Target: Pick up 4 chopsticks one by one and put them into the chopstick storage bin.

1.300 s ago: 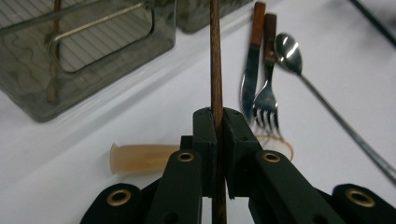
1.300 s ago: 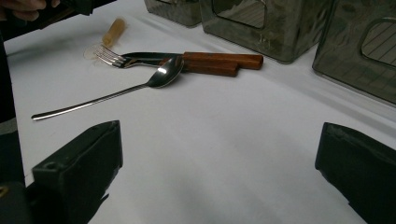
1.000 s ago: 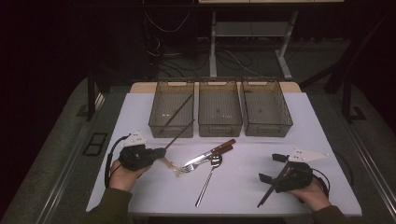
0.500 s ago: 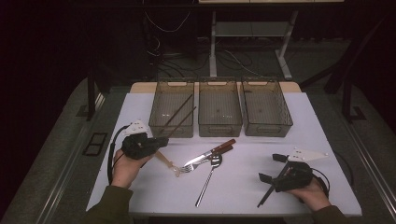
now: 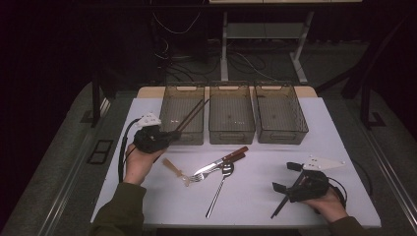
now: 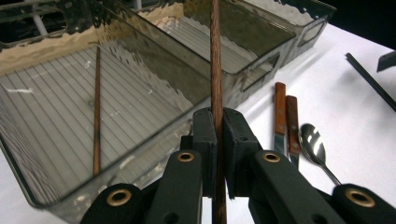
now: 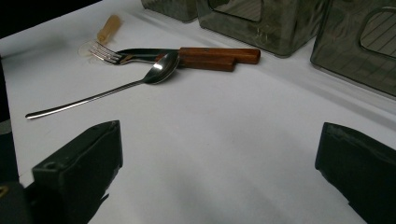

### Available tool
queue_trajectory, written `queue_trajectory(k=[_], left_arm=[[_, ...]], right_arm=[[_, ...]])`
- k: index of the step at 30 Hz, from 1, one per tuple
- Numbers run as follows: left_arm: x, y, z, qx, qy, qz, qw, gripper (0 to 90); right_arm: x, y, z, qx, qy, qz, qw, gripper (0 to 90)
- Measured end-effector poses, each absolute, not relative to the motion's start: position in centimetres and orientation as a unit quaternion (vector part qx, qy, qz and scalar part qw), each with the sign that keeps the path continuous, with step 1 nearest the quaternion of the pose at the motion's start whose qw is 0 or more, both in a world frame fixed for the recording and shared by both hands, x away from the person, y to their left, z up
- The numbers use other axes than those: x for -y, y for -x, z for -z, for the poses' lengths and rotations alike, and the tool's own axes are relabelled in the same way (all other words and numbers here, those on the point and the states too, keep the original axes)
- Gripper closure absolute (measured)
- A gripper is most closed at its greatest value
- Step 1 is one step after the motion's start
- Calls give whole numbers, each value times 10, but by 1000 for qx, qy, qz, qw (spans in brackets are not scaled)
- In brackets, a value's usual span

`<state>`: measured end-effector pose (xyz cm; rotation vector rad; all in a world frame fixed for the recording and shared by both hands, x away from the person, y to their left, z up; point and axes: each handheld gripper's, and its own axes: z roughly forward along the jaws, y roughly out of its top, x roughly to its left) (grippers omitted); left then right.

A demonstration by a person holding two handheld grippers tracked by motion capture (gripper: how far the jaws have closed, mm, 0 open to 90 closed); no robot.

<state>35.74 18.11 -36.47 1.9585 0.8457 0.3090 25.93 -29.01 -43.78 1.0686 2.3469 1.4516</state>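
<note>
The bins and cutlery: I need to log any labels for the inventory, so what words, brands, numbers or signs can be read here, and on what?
None can be read.
The three bins: no label or print shows.
The knives' wooden handles, the spoon and the fork: no stamp can be made out.
The chopstick in the left tool: plain wood.
The grey plates on both tools: unmarked.

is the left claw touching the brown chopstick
Touching: in the left gripper view the left claw has both pads pressed against the brown chopstick, no gap either side.
</note>
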Motion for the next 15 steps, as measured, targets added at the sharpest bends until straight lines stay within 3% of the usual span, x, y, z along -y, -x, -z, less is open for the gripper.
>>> queue_trajectory(k=[15], left_arm=[[-169, -395, 346, -352, -798, -142, 468, 839]], right_arm=[[289, -259, 438, -789, -360, -489, 90, 10]])
